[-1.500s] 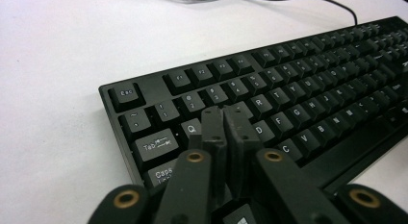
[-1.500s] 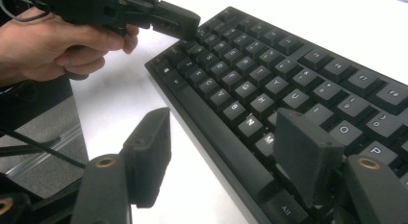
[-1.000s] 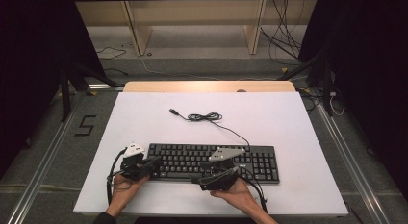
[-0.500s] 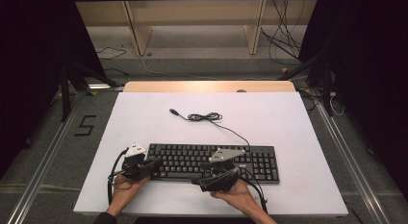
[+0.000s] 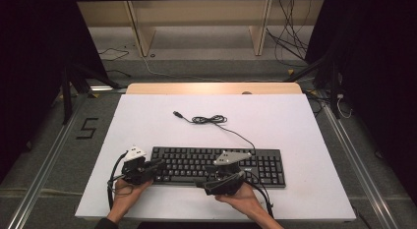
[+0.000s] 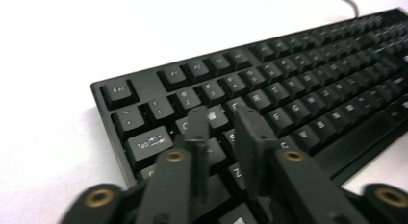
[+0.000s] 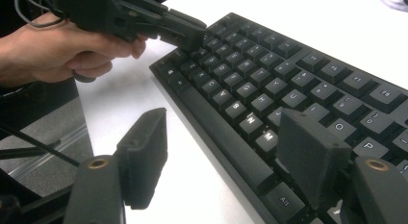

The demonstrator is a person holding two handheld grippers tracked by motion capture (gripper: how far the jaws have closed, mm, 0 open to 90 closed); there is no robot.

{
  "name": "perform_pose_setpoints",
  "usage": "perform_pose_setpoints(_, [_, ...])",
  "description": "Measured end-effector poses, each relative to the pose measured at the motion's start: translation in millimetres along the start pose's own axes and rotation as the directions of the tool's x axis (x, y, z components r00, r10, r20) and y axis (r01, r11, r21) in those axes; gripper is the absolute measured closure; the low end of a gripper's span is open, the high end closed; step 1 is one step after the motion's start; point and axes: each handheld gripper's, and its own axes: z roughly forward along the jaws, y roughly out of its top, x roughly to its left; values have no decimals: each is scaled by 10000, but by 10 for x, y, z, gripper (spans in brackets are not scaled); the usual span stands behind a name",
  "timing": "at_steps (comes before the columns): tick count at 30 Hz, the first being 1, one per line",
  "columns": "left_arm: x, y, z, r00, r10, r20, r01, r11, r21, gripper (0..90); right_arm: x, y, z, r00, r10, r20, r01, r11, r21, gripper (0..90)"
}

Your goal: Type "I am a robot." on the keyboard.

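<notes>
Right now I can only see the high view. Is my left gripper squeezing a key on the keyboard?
Observer: No. The left gripper has just been opening its jaws. There's a narrow gap with nothing in it.
Operator: Which keys is it over?
Observer: Its tips are above the keyboard, close to Tab.
Operator: And my right one?
Observer: The right gripper is wide open. One jaw is over the white table and the other is over the keys near M.

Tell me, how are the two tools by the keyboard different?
The left tool has its jaws only a little apart, just opened, with nothing between them; the right tool has its jaws wide. The left tool is over the letter keys at the keyboard's left end; the right tool straddles its front edge. Both are black and hand-held.
</notes>
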Motion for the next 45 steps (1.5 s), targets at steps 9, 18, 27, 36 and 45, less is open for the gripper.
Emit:
perform_pose_setpoints(9, [-44, -3, -104, 9982, -165, 578, 194, 9985, -508, 510, -11, 0, 16, 9999, -51, 91, 51, 10000, 28, 381])
perform_pose_setpoints(18, [-86, -12, -178, 9966, -106, 813, 181, 9956, -923, 385, -27, -7, 66, 9992, -62, 389, 53, 9997, 221, 521])
perform_pose_setpoints(27, [-105, -15, -213, 9967, -63, 811, 158, 9930, -1167, 347, -40, -4, 128, 9987, -115, 501, 96, 9992, 386, 713])
perform_pose_setpoints(36, [-138, -17, -251, 9959, 4, 909, 117, 9911, -1329, 331, -33, -3, 210, 9983, -189, 552, 154, 9979, 622, 852])
perform_pose_setpoints(45, [-167, -22, -261, 9943, 42, 1063, 99, 9912, -1318, 307, -35, -11, 264, 9979, -210, 620, 157, 9963, 840, 898])
